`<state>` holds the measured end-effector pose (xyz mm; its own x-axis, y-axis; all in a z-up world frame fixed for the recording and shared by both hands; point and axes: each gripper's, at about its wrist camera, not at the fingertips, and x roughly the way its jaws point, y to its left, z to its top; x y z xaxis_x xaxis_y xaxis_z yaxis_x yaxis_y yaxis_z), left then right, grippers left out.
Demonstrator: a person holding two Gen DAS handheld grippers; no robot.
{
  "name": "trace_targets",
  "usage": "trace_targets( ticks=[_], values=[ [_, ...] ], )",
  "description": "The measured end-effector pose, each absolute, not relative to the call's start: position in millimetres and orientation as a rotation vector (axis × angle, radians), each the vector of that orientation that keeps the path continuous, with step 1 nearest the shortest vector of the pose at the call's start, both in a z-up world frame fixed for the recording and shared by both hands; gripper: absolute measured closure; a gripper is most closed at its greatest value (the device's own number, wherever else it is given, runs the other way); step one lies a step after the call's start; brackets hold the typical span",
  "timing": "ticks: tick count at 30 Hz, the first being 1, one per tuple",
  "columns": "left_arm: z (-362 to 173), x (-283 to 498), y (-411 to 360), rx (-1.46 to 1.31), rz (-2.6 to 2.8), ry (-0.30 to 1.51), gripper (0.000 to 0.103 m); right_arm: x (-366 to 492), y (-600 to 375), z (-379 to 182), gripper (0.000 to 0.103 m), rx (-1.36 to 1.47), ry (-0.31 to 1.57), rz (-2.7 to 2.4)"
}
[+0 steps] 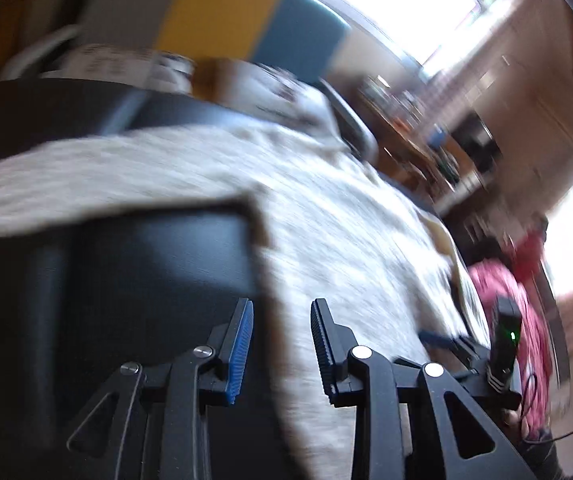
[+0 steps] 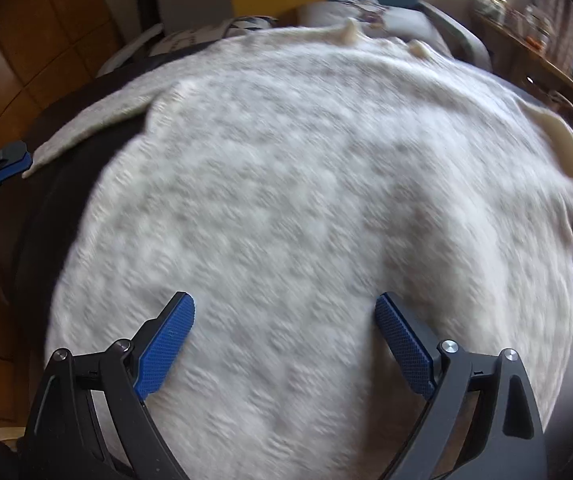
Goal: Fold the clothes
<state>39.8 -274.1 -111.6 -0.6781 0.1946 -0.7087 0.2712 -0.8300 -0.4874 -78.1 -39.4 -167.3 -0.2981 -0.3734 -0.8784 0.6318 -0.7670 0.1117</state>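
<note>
Knitted, cream-grey wool is filling the near field: the sweater is lying spread flat across a dark padded surface, its body covering most of the top and reaching the near edge. The right gripper is hovering over the near part of the body with its jaws standing wide and nothing between them; its blue pads are finely cross-hatched. The left gripper is standing with its jaws at a middling gap, empty, straddling the sweater's left edge where cloth is meeting dark padding; its ribbed pads are looking bare.

Farther along, one sleeve is stretching out flat toward the surface's left edge, and the neckline is lying at the far edge with two small tabs of cloth sticking up. Beyond, more laundry is sitting in a blurred heap.

Judging from this, a fold could go askew: the loose, bumpy knit is likely to stretch or bunch if a gripper is pinching only one layer, and the sleeve may drag crooked, since both views are smearing.
</note>
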Motion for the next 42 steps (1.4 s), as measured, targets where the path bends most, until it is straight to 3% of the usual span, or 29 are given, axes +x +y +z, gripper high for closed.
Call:
trace_targets(
  ticks=[8, 12, 15, 20, 26, 32, 38, 42],
  values=[
    [-158, 6, -203, 1.538, -2.607, 0.826, 0.073, -66, -39, -170, 0.002, 1.228, 0.374, -2.124],
    [-162, 18, -201, 1.507, -2.656, 0.793, 0.077, -65, -39, -170, 0.002, 1.23, 0.363, -2.112],
    [-165, 22, -217, 1.518, -2.629, 0.885, 0.083, -72, -31, -158, 0.001, 1.277, 0.235, -2.044],
    [-153, 25, -228, 1.513, -2.609, 0.831, 0.08, -90, 15, -116, 0.001, 1.23, -0.022, -2.066],
    [-138, 23, -196, 1.491, -2.707, 0.656, 0.077, -111, 66, -128, 0.001, 1.328, 0.083, -2.26],
    [-156, 17, -174, 1.586, -2.705, 0.494, 0.078, -117, 81, -163, 0.002, 1.416, 0.015, -2.227],
    [-157, 20, -188, 1.593, -2.703, 0.605, 0.078, -112, 63, -171, 0.0, 1.35, 0.291, -2.271],
    [-149, 20, -188, 1.589, -2.698, 0.601, 0.078, -116, 69, -166, 0.0, 1.368, 0.275, -2.253]
  ],
)
